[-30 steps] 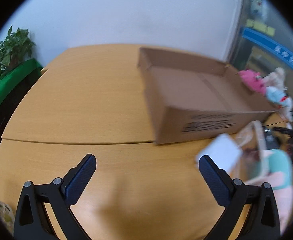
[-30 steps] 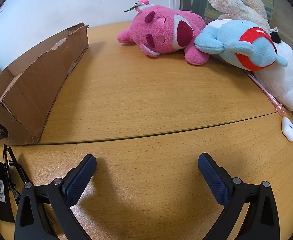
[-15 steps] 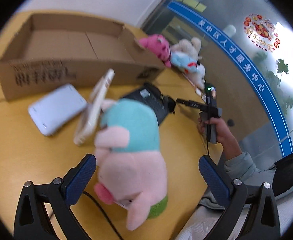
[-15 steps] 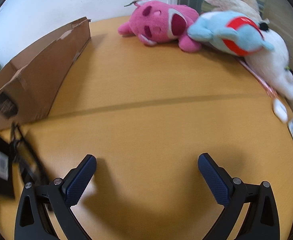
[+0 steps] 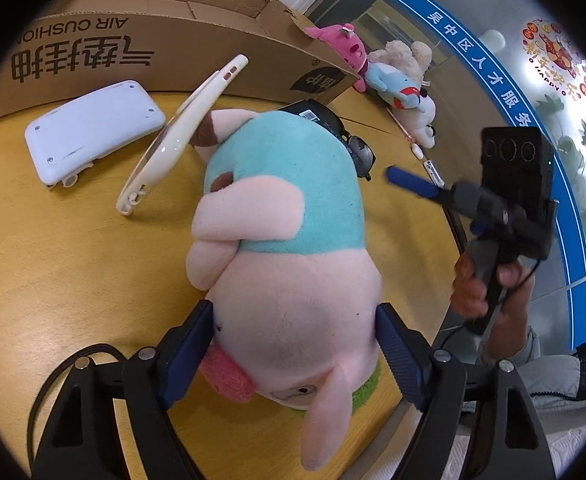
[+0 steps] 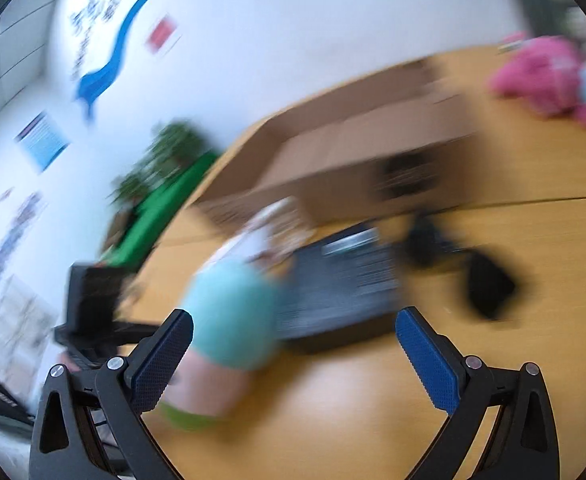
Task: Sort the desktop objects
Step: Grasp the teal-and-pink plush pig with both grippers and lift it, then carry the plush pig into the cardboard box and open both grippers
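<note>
Left gripper (image 5: 293, 350) pinched the pig's (image 5: 289, 248) head near the tabletop's (image 5: 61, 264) front edge.
A cardboard box (image 5: 165, 44) lay along the far side; the pig stood in front of it, with a white device (image 5: 93, 130) and a cream case (image 5: 181, 132) between them, left of the pig. Plush toys (image 5: 393, 76) sat at the far right corner. Right gripper (image 6: 293, 354), spread with nothing between its pads, hovered over the blurred tabletop.

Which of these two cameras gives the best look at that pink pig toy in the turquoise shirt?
The left wrist view: the pig plush fills the frame, sharp, its head between the left gripper fingers. The right wrist view shows it only as a motion-blurred turquoise and pink shape at lower left.
</note>
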Demonstrator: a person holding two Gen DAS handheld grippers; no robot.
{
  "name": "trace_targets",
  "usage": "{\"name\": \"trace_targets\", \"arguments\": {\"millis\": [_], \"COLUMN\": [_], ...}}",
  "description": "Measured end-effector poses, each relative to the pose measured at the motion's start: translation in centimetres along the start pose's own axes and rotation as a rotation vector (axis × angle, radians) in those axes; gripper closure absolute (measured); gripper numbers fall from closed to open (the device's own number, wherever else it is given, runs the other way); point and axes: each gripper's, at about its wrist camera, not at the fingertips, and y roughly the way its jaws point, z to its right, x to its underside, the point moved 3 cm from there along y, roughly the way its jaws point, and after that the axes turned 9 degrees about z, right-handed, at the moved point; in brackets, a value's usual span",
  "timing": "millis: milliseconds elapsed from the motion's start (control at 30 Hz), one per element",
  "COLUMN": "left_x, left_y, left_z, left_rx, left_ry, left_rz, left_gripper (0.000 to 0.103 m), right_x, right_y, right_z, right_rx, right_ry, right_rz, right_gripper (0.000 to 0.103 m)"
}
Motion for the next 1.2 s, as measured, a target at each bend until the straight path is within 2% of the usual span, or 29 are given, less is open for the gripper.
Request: {"name": "trace_targets", "arguments": {"millis": [67, 133, 200, 267, 367, 533, 633, 733, 867, 967, 1067, 1200], "left_x": [0.4, 0.7, 1.0, 1.2, 1.1, 0.2, -2.3, -5.9, -11.9, -16.1, -20.0, -24.2], "left_y": [-0.2, -0.5, -0.6, -0.9, -1.2, -2.0, -4.2, -6.8, -10.6, -13.4, -15.8, -18.2], "left_z": [-0.2, -0.4, -0.6, -0.6, 0.2, 2.5, 5.0, 7.5, 10.6, 12.2, 12.9, 12.5], "left_rx": [0.003, 0.006, -0.002, 0.004, -0.007, -0.006, 0.003, 0.014, 0.009, -0.002, -0.014, -0.044], "left_ry": [-0.010, -0.026, -0.022, -0.022, 0.018, 0.069, 0.146, 0.234, 0.345, 0.421, 0.461, 0.477], "left_rz": [0.009, 0.020, 0.026, 0.042, 0.060, 0.076, 0.156, 0.243, 0.365, 0.448, 0.506, 0.548], "left_gripper": [0.022, 0.023, 0.024, 0.031, 0.036, 0.039, 0.040, 0.040, 0.040, 0.040, 0.040, 0.040], "right_x": [1.1, 2.6, 3.6, 4.0, 4.0, 4.0, 1.4, -2.2, -8.7, -13.8, -18.8, -23.8], "right_y": [3.2, 5.9, 7.4, 7.4, 7.2, 5.5, 3.9, -0.1, -3.6, -4.6, -5.2, -5.2], "right_z": [-2.3, -3.4, -3.1, -2.9, -3.2, -4.8, -6.5, -8.6, -11.7, -14.7, -17.8, -20.6], "right_rx": [-0.063, -0.052, -0.030, -0.060, -0.073, -0.072, -0.067, -0.091, -0.096, -0.094, -0.107, -0.135], "right_ry": [-0.012, -0.018, 0.021, 0.064, 0.047, 0.015, -0.063, -0.154, -0.278, -0.386, -0.474, -0.527], "right_rz": [-0.079, -0.154, -0.210, -0.202, -0.184, -0.126, -0.043, 0.072, 0.228, 0.314, 0.374, 0.410], "right_gripper": [0.000, 0.002, 0.011, 0.012, 0.018, 0.030, 0.033, 0.034, 0.034, 0.034, 0.034, 0.034]}}
